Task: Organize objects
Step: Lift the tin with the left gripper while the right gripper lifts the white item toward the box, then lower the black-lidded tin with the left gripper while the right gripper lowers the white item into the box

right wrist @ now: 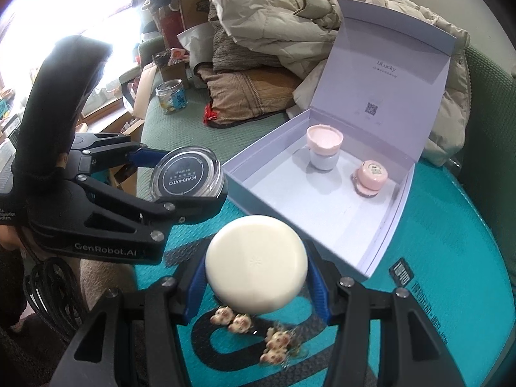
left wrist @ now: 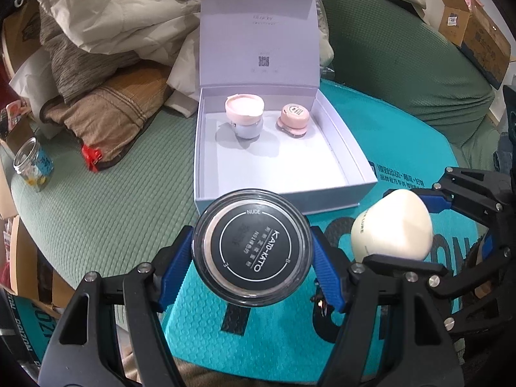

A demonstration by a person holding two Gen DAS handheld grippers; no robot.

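My left gripper (left wrist: 253,248) is shut on a round black-lidded powder jar (left wrist: 253,246) marked KATO-KATO, held just in front of the open white box (left wrist: 361,174). The jar also shows in the right wrist view (right wrist: 187,177). My right gripper (right wrist: 256,274) is shut on a cream round compact (right wrist: 256,264), also seen in the left wrist view (left wrist: 391,225), right of the jar. Inside the box stand a pink-lidded white jar (left wrist: 245,114) and a small pink jar (left wrist: 293,119) at the back.
The box sits on a teal padded mailer (left wrist: 258,329) on a green sofa (left wrist: 106,200). A pile of clothes and cushions (left wrist: 106,48) lies behind on the left. A glass jar (left wrist: 34,164) stands at left. A small hair clip with paw shapes (right wrist: 258,335) lies on the mailer.
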